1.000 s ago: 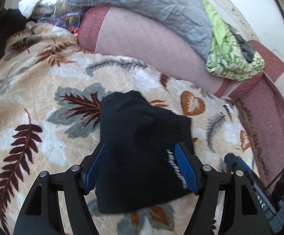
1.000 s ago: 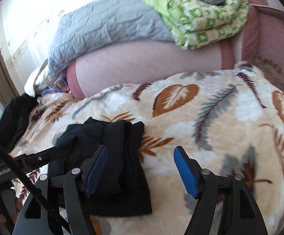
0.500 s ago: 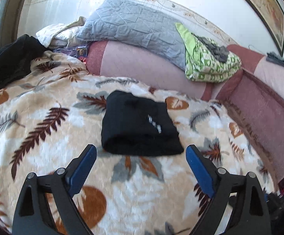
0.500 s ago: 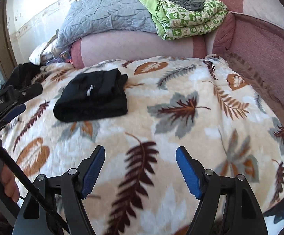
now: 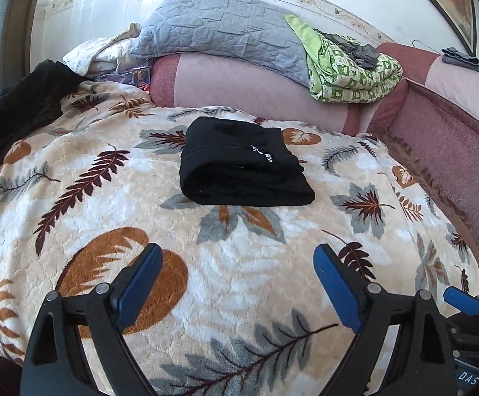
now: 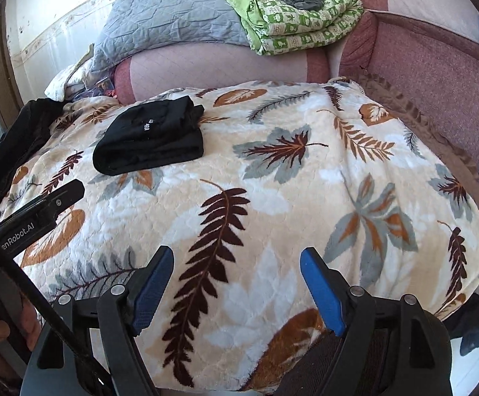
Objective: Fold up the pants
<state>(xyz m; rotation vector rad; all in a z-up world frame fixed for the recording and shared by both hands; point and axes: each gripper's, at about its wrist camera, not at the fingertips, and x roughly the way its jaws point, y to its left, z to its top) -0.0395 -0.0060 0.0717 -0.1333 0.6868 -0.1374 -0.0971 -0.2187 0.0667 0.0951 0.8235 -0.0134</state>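
The black pants [image 5: 239,168] lie folded into a compact bundle with small white lettering on top, on the leaf-patterned blanket [image 5: 239,280]. They also show in the right wrist view [image 6: 152,137], far left. My left gripper [image 5: 238,283] is open and empty, well back from the bundle, above the blanket. My right gripper [image 6: 236,288] is open and empty, near the blanket's front edge, to the right of the pants. The left gripper's body [image 6: 38,213] shows at the left of the right wrist view.
A pink sofa back [image 5: 256,85] carries a grey quilt [image 5: 223,33] and a folded green blanket [image 5: 348,69]. A dark garment [image 5: 18,109] lies at the far left. The sofa's maroon armrest [image 6: 437,76] bounds the right side.
Both grippers have pulled back from the folded pants, which lay between the left fingers a second ago. The pants rest on the blanket, farther away in both views.
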